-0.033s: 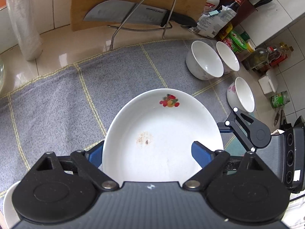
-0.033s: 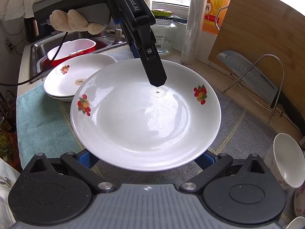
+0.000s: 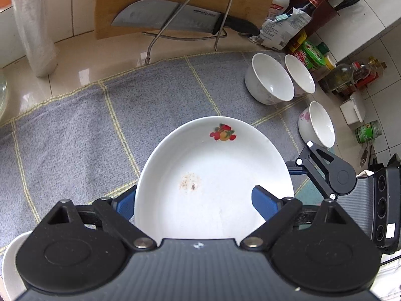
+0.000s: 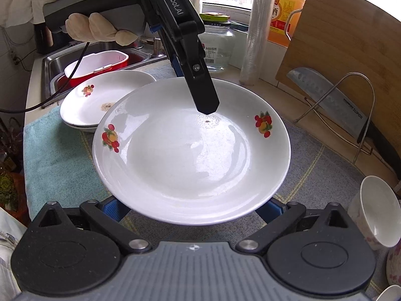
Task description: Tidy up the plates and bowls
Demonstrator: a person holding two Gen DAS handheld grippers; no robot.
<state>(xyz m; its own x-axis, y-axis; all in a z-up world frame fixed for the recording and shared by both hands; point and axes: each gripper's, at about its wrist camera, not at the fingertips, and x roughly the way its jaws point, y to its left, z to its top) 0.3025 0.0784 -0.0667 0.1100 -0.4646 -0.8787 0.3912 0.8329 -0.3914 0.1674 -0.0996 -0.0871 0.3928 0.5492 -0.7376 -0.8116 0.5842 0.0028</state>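
A white plate with fruit prints point(image 3: 215, 175) point(image 4: 190, 150) is held above the grey cloth. My left gripper point(image 3: 194, 202) is shut on its rim, one finger point(image 4: 203, 95) lying over the plate's inside in the right wrist view. My right gripper point(image 4: 190, 207) sits at the plate's near edge with a blue pad on each side, below the rim; I cannot tell whether it grips. A stack of similar plates point(image 4: 100, 97) stands at the back left by the sink. Three white bowls point(image 3: 269, 81) point(image 3: 300, 76) point(image 3: 319, 125) stand at the cloth's right end.
A cleaver point(image 3: 170, 17) rests on a wire rack against a wooden board point(image 4: 351, 45). Bottles and jars point(image 3: 313, 55) crowd the right corner. A sink with a red tub point(image 4: 100, 65) lies at the left, a glass jar point(image 4: 218, 45) behind.
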